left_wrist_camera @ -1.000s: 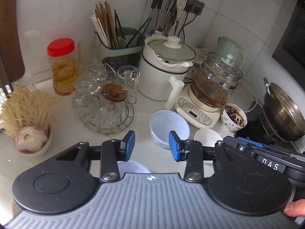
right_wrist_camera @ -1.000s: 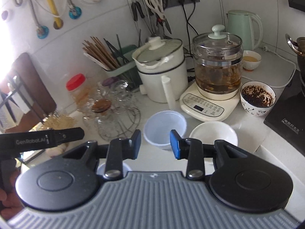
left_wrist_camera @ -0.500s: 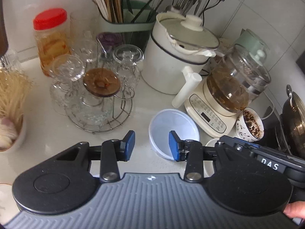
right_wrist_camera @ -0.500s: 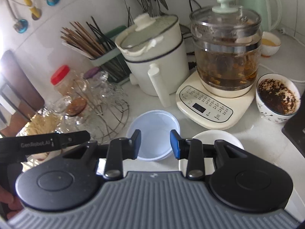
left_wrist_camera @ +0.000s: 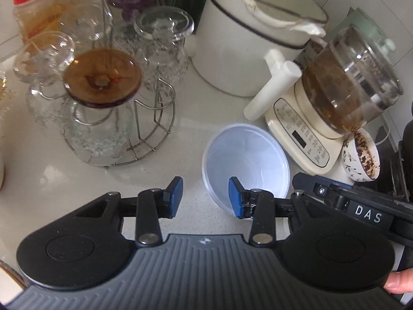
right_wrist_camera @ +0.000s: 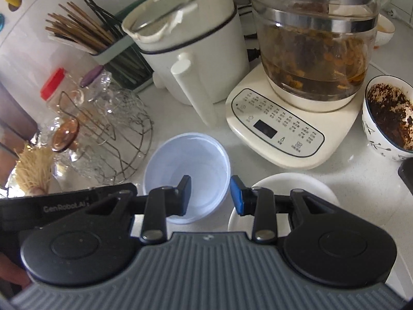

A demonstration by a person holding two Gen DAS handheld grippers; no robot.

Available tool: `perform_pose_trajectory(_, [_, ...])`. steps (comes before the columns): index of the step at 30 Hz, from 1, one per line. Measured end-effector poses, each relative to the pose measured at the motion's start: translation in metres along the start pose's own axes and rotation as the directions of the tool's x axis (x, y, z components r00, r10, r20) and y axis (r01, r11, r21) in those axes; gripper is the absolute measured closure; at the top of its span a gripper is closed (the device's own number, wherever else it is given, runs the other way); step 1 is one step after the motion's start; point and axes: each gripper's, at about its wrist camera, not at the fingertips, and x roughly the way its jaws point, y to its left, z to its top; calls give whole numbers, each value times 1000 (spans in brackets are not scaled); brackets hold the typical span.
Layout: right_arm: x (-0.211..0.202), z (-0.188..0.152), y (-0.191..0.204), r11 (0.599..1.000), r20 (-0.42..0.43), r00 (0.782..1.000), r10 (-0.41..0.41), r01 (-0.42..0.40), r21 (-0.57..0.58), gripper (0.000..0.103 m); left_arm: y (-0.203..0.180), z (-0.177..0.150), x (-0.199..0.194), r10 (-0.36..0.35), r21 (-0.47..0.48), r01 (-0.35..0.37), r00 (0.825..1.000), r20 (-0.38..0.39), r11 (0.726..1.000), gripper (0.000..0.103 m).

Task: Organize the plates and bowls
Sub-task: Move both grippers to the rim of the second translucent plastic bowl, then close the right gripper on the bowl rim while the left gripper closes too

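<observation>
left wrist view, left to right: clear jar with red lid [left_wrist_camera: 38, 7] at far left, wire rack of upturned clear glasses [left_wrist_camera: 103, 98] with a round amber glass lid [left_wrist_camera: 103, 77] on top, white electric pot with glass lid [left_wrist_camera: 247, 41], cream kettle base carrying a glass teapot of brown brew [left_wrist_camera: 346, 87], white patterned bowl with dark dregs [left_wrist_camera: 361, 157] at the right, all on the white table [left_wrist_camera: 196, 113]; translucent pale-blue plastic bowl [left_wrist_camera: 245, 160] sits empty and upright on the table in front of the kettle base; left gripper [left_wrist_camera: 205, 197] has fingers spread, nothing between them, its right blue pad in front of the bowl's near rim, whether touching cannot be told; right wrist view: chopstick holder of wooden chopsticks [right_wrist_camera: 90, 36] behind the rack, then the pot, then the teapot; right gripper [right_wrist_camera: 210, 193] fingers spread and empty, left finger over the blue bowl's inside, right finger just past its rim, so the rim lies in the gap, contact not clear; shallow white ceramic bowl [right_wrist_camera: 278, 183] just beside the blue bowl on its right, partly hidden under the right finger; a fingertip [left_wrist_camera: 400, 281] shows at the lower right edge of the left view
</observation>
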Motion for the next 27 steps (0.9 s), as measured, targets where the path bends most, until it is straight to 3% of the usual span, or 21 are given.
perform_pose_trajectory(8, [21,11,-8,1000,-16,1000,-20,20,-8,66,0,19,30,-9,28,11,999,-44,1000,59])
perform_pose_trajectory(16, [43,15,-11,1000,-51,998,-26,26,-14,67,-8,25,48,25,126,-15,996,-81,992,61])
perform_pose_trajectory(27, [60,16,-9,999,-80,996,-46,44,-28,77,-6,22,62,19,124,-6,994,-110,992,87])
